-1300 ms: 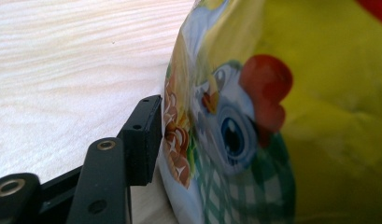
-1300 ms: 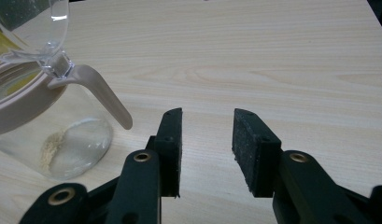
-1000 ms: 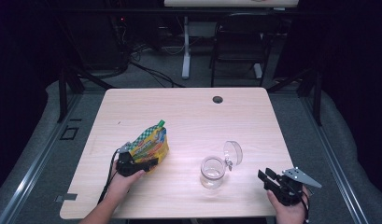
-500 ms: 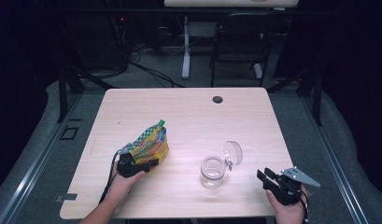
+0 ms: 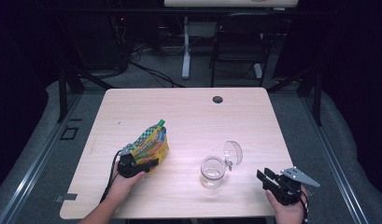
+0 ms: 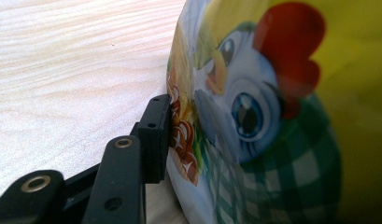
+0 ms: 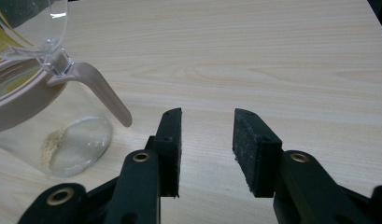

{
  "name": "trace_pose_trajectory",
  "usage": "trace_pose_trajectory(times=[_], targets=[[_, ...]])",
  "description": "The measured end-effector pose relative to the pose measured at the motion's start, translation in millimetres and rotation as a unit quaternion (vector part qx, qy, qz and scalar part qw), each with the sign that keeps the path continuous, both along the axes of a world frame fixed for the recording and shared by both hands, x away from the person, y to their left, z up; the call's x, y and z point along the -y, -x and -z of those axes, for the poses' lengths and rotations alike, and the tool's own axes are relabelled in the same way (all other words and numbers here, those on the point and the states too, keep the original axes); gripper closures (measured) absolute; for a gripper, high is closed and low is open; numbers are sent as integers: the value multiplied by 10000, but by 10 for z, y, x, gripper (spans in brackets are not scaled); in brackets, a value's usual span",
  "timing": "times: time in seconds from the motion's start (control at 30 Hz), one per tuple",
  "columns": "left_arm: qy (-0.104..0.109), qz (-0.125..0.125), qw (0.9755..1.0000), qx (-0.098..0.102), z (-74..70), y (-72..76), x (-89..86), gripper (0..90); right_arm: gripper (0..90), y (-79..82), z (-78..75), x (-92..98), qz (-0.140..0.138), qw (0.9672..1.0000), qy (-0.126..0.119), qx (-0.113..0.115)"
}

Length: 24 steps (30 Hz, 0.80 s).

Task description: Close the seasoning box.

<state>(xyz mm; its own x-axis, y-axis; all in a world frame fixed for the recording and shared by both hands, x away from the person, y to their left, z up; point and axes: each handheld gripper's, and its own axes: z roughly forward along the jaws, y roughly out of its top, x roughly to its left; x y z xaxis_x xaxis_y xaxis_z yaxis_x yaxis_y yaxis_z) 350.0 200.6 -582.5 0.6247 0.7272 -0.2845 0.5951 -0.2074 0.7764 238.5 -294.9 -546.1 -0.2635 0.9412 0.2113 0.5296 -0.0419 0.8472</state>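
A yellow and green snack bag (image 5: 151,144) with a cartoon chicken (image 6: 272,116) stands on the wooden table (image 5: 188,112) at the front left. My left gripper (image 5: 144,161) has its jaws around the bag's lower end and they have just been closing. The one pad (image 6: 156,126) that shows lies against the bag's side; the other is hidden behind the bag. A clear glass jar (image 5: 213,170) with its hinged lid (image 5: 233,151) flipped open stands to the right. Near the front right edge, my right gripper (image 5: 265,176) is open with nothing between its pads (image 7: 207,140), beside the jar (image 7: 48,130).
A dark round cable hole (image 5: 218,99) sits near the table's far edge. Beyond the table are a black chair (image 5: 240,42), desk legs and cables on the floor. A few crumbs lie in the jar's bottom (image 7: 51,142).
The left gripper's jaws have narrowed on the bag's lower end. Neither hand, the bag nor the jar has shifted.
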Motion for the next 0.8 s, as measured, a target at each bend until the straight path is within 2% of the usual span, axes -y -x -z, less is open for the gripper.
trace_pose_trajectory(times=[0.57,0.8], targets=[[-37,-4,10000,26,-21,3,-11,597,630,8,-3,10,23,10000,13,7],[-132,39,9999,92,-44,15,4,600,631,8,-7,6,11,10000,10,27]])
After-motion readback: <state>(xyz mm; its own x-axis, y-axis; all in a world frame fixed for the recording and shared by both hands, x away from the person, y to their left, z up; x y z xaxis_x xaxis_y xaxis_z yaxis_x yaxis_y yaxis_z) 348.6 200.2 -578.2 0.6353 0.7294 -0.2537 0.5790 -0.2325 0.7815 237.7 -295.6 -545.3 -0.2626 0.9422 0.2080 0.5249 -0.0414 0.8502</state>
